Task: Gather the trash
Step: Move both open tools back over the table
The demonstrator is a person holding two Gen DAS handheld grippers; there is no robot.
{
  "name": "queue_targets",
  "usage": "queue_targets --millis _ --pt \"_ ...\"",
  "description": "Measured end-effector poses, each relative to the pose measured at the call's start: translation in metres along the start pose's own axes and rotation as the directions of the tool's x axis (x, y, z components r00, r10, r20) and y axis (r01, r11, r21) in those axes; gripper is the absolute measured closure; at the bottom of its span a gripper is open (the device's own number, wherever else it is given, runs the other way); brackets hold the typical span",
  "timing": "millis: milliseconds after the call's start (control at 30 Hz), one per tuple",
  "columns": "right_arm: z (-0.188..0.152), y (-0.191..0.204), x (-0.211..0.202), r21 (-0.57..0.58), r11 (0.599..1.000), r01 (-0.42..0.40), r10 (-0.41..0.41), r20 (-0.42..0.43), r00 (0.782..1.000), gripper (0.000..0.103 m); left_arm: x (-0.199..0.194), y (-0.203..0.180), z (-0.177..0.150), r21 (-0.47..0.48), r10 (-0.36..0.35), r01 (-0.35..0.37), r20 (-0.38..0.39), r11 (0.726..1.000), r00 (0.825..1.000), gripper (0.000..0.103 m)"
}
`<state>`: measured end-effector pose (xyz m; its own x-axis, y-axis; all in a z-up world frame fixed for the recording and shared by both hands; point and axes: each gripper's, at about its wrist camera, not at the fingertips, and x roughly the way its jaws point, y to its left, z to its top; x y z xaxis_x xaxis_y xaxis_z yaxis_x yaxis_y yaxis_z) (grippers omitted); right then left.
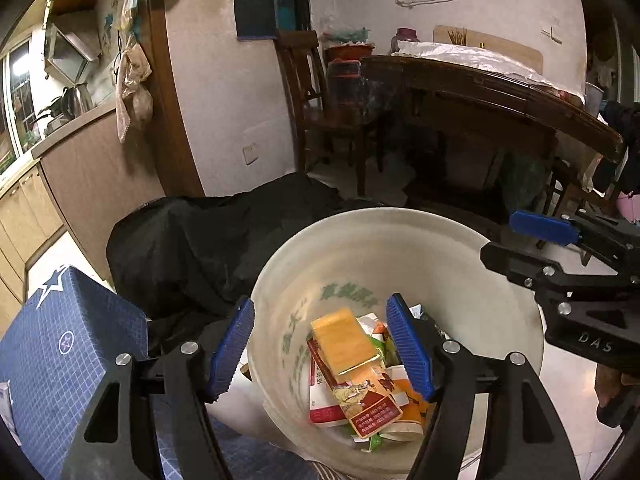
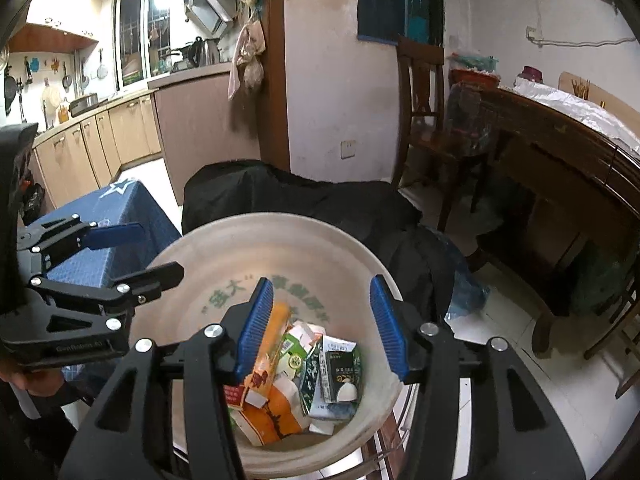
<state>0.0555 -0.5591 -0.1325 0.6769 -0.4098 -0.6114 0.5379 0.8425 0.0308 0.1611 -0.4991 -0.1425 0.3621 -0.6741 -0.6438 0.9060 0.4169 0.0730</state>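
A white bucket [image 1: 400, 216] with green lettering holds several flattened packets. A yellow packet [image 1: 344, 340] lies on top of a red and orange one [image 1: 368, 400]. My left gripper [image 1: 320, 308] hangs over the bucket's mouth, open, its blue pads touching nothing. In the right wrist view the same bucket [image 2: 260, 220] shows an orange packet [image 2: 272, 360], a green-white carton [image 2: 296, 352] and a dark carton [image 2: 340, 364]. My right gripper [image 2: 322, 284] is open above them, holding nothing. Each gripper shows in the other's view, the right gripper [image 1: 502, 238] at the bucket's right rim and the left gripper [image 2: 160, 250] at its left.
A black bag [image 1: 192, 248] slumps behind the bucket, and a blue star-patterned box [image 1: 60, 340] stands at its left. A dark wooden table [image 1: 500, 92] and chair [image 1: 320, 112] stand behind to the right, with a blue plastic bag [image 2: 464, 288] on the tiled floor. Kitchen cabinets [image 2: 100, 140] run along the left.
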Motion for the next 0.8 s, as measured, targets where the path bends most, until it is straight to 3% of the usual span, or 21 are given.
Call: queue_targets --millis 500,800 --pt "0.008 0.013 0.004 -0.029 0.999 -0.021 0.021 -0.017 1.0 0.054 -0.018 0.02 -0.005 -0.054 0.016 -0.016 0.008 0.998 1.0 0.033" --pt "0.023 0.055 0.0 -0.072 0.991 -0.109 0.11 0.017 0.994 0.054 -0.063 0.056 -0.025 -0.098 0.056 -0.05 0.056 0.994 0.997 0.033"
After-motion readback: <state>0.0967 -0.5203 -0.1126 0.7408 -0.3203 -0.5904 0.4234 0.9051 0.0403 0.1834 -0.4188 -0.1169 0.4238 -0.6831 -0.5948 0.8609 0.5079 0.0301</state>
